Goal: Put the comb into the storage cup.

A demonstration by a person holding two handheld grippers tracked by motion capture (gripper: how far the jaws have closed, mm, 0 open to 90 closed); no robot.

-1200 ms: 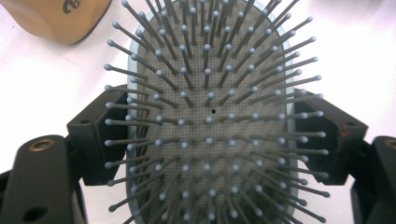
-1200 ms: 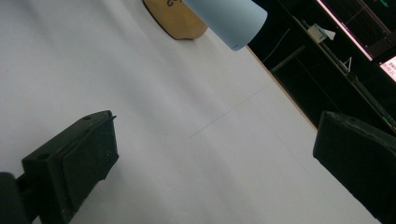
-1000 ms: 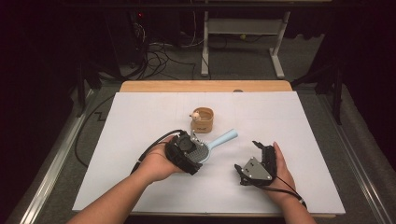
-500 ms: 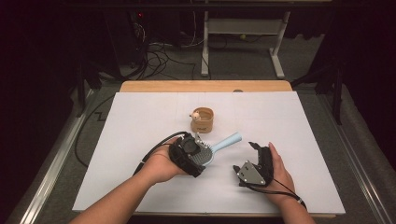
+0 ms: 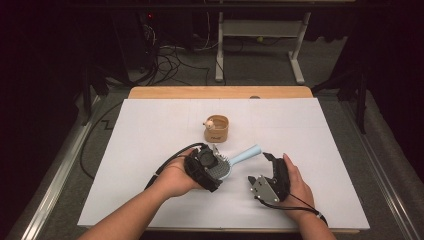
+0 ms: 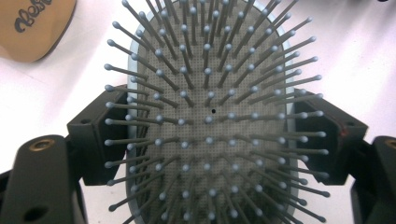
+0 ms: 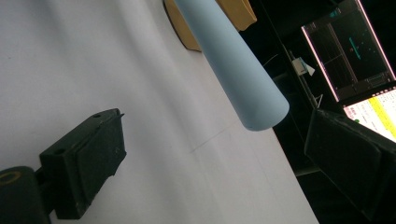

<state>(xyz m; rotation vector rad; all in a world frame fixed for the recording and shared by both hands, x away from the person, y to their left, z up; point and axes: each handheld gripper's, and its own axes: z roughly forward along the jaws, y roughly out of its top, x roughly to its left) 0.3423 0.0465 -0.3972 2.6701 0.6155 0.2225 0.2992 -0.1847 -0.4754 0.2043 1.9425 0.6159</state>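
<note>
A hairbrush with a light blue handle (image 5: 245,154) and grey bristles (image 6: 210,93) is held just over the white table. My left gripper (image 5: 218,167) is shut on its oval head, and the two black jaws press the head's sides in the left gripper view, bristles facing the camera. My right gripper (image 5: 259,167) stands open close to the right of the handle's end. In the right gripper view the handle (image 7: 233,60) points down between the wide-apart jaws of the right gripper (image 7: 219,163) without touching them.
A tan cup (image 5: 216,130) with a small figure on its rim stands behind the brush at mid-table. The white mat (image 5: 150,130) covers a wooden table top (image 5: 220,92). Cables and a metal stand lie on the floor beyond. A lit monitor (image 7: 350,51) sits off to the side.
My left gripper has carried the brush a little to the right and nearer. My right gripper has shifted left, closing in on the handle's end, still open.
</note>
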